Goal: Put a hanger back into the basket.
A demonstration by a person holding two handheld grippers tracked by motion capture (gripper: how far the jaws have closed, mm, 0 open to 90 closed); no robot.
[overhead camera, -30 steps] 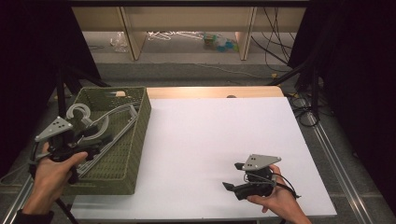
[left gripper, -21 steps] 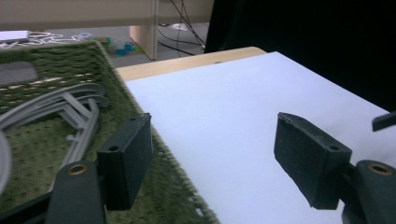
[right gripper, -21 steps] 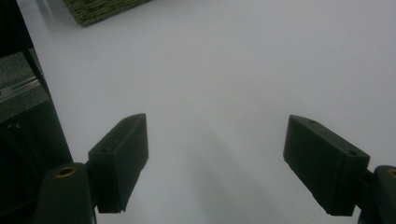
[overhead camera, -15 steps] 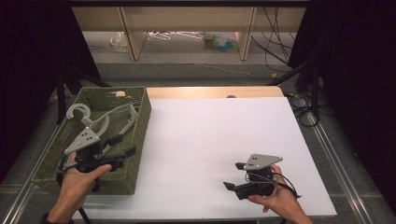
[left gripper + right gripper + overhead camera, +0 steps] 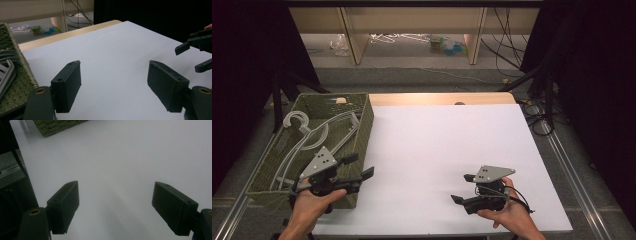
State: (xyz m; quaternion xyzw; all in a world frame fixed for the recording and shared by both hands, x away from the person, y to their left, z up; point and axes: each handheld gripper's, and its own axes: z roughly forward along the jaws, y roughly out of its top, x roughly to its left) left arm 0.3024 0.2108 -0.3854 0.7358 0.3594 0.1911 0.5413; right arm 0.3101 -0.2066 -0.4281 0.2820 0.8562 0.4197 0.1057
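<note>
White tabletop (image 5: 447, 150) lies bare ahead; grey hangers (image 5: 307, 137) sit in the woven basket (image 5: 362, 125) at my left. I hold the left gripper (image 5: 357, 167) over its near corner and the right gripper (image 5: 462, 189) parked low (both spread, empty), probably readying a pick.

A recording lab or studio is suggested by what is seen from the high view: a white table (image 5: 447, 150) is ringed by black curtains (image 5: 592, 60), cables (image 5: 517, 55) are trailed across the grey floor, and metal rails (image 5: 572, 165) are run along the table's sides. Bare wooden shelving (image 5: 357, 30) is placed behind, with small items scattered beneath it. A woven green basket (image 5: 362, 125) is set at the table's left edge.
</note>
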